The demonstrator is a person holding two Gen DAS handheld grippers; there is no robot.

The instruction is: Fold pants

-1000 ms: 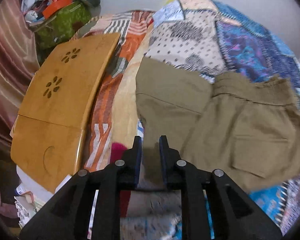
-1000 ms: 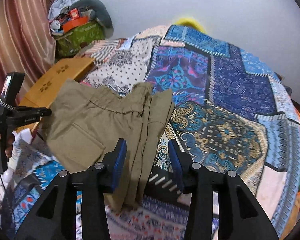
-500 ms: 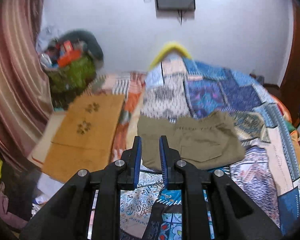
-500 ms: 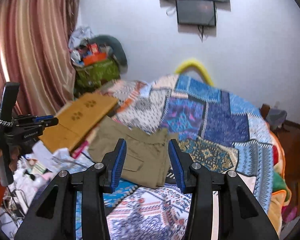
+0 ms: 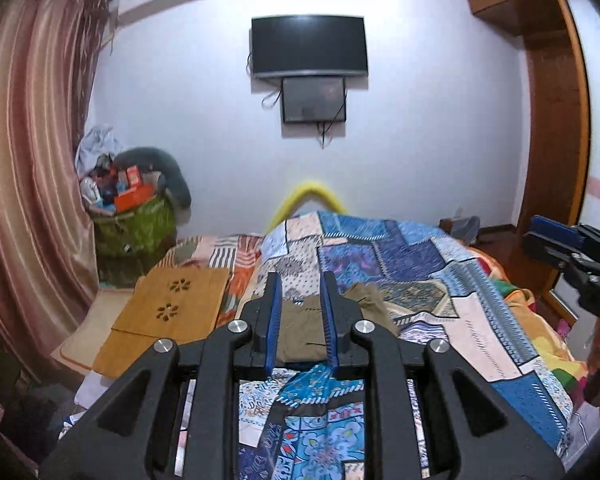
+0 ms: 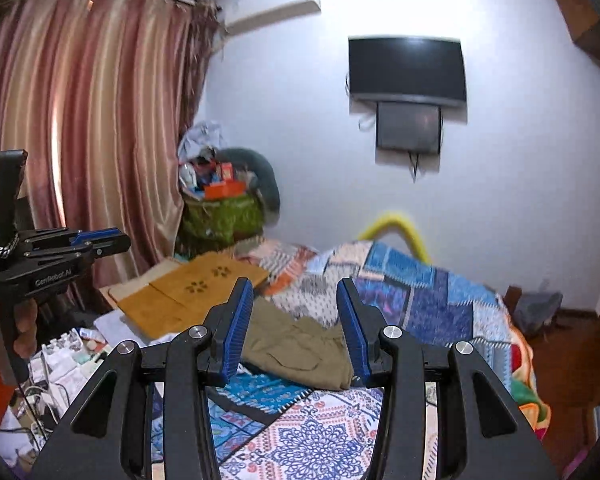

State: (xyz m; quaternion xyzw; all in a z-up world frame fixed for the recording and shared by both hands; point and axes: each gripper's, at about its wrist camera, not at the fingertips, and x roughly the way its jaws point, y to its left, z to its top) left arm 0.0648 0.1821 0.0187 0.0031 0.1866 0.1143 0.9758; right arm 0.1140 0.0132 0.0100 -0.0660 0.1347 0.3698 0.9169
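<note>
The olive-green pants (image 6: 296, 344) lie folded into a compact rectangle on the patchwork bedspread (image 6: 432, 304); they also show in the left wrist view (image 5: 300, 332). My left gripper (image 5: 300, 292) is raised well above and back from them, jaws apart with a narrow gap, holding nothing. My right gripper (image 6: 296, 292) is also lifted away from the pants, jaws wide apart and empty. Each gripper shows in the other's view: the right gripper at the right edge (image 5: 556, 240), the left gripper at the left edge (image 6: 100, 240).
A wooden lap table (image 5: 168, 312) lies left of the pants by the bed edge. A green basket of clutter (image 5: 136, 224) stands in the corner by the curtain (image 5: 24, 200). A TV (image 5: 310, 46) hangs on the wall. A wooden door frame (image 5: 556, 140) is at right.
Both grippers have pulled up and back from the bed, so the pants look small and far. The left gripper's jaws have opened a little wider. The pants stay folded in place.
</note>
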